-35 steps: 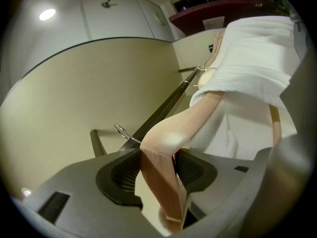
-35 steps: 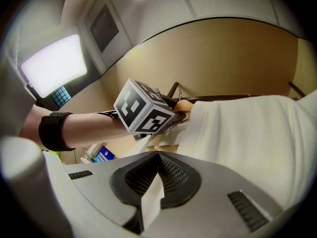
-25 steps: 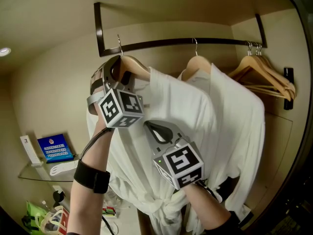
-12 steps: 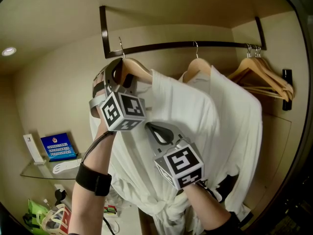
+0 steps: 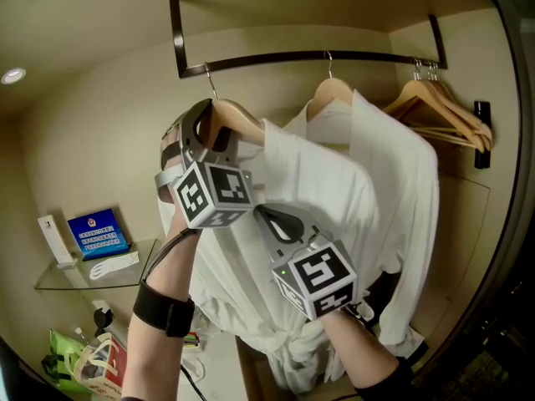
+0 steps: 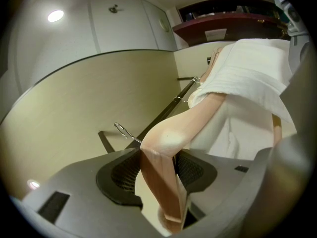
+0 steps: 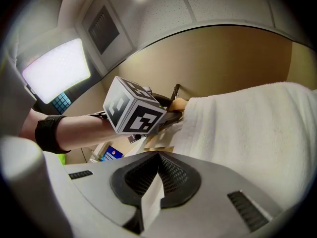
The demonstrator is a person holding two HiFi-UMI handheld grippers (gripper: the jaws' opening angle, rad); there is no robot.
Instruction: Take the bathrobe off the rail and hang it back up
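Right gripper view, nearest, shows the right gripper [image 7: 157,167] with its jaws closed together on a thin fold of the white terry bathrobe [image 5: 309,182]. Just beyond it, the left gripper [image 6: 158,155] is clamped on one shoulder of the pale wooden hanger [image 6: 166,138] that carries this robe. The hanger's wire hook [image 5: 209,80] stands right at the dark metal rail [image 5: 276,58]. Whether it has cleared the bar I cannot tell. The step in hand looks like the taking-off. The next move probably calls for bringing the hook free of the rail while the right gripper keeps the cloth from sliding off, then lifting it back over the bar. By count there are two grippers, one rail and two robes. The second white bathrobe [image 5: 401,182] hangs further along on its own wooden hanger [image 5: 330,90]. Farthest along hang empty wooden hangers [image 5: 443,111], at least two.
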